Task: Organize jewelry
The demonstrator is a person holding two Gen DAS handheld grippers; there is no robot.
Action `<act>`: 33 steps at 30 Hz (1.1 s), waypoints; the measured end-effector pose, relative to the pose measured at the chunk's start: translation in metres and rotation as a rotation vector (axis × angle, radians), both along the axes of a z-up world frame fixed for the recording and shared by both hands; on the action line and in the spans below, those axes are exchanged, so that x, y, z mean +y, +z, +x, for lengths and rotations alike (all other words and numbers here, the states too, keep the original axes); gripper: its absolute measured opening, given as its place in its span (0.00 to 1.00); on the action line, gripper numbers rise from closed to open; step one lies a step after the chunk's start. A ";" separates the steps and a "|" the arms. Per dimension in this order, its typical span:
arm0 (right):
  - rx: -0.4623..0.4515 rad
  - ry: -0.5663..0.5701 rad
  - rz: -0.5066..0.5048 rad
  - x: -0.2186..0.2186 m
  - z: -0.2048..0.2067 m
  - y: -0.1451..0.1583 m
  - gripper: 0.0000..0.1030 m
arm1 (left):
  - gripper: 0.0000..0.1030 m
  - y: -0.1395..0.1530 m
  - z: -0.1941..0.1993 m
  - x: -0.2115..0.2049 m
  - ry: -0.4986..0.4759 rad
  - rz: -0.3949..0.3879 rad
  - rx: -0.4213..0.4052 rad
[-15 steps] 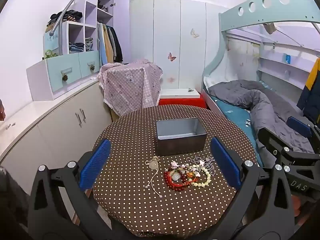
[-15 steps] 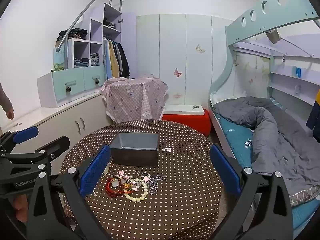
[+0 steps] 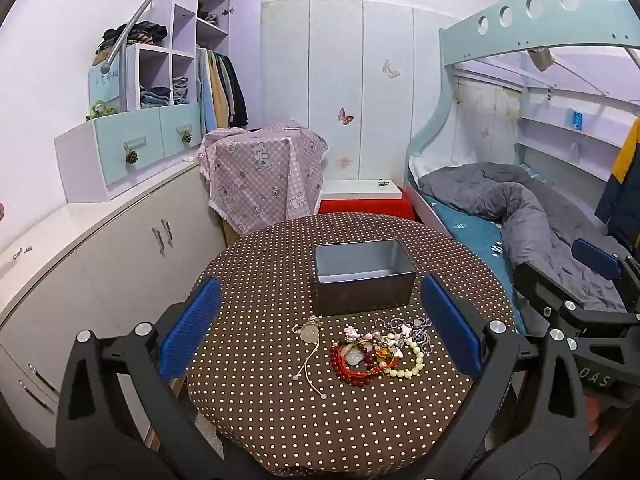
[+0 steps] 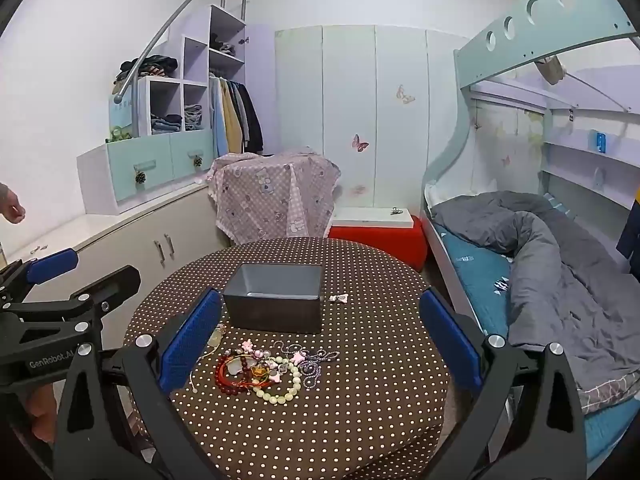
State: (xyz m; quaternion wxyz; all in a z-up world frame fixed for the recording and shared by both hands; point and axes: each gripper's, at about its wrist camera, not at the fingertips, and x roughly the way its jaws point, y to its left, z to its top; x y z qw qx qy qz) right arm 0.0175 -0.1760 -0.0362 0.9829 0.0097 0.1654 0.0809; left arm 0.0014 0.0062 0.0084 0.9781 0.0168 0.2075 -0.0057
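A tangle of jewelry (image 3: 378, 350) (image 4: 268, 370) lies on the round dotted table (image 3: 280, 420) (image 4: 360, 400): red bead bracelets, a pale bead bracelet, pink charms and a purple chain. A cord pendant (image 3: 309, 334) rests just left of the pile. Behind them stands an empty grey box (image 3: 362, 276) (image 4: 276, 294). A small pink charm (image 4: 340, 298) lies right of the box. My left gripper (image 3: 320, 332) hovers open above the near table, nothing between its blue pads. My right gripper (image 4: 320, 340) is likewise open and holds nothing; it shows at the right edge in the left wrist view.
White cabinets (image 3: 120, 248) run along the left wall. A cloth-covered object (image 3: 264, 176) and a red stool (image 4: 380, 236) stand behind the table. A bunk bed with a grey duvet (image 4: 560, 264) fills the right. A person's hand (image 4: 12, 208) shows at far left.
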 end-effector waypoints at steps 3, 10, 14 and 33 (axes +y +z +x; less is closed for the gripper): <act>0.000 0.000 -0.001 0.001 0.000 -0.001 0.92 | 0.94 -0.001 0.000 -0.001 0.002 -0.001 -0.001; 0.006 0.001 0.001 0.001 0.002 -0.002 0.92 | 0.94 -0.002 0.000 -0.002 0.002 0.001 -0.002; 0.008 0.000 0.001 0.001 0.003 -0.003 0.92 | 0.94 -0.001 0.000 -0.002 0.002 -0.001 -0.001; 0.025 -0.003 0.007 0.001 0.009 -0.008 0.92 | 0.94 0.003 0.002 0.005 0.006 -0.002 0.002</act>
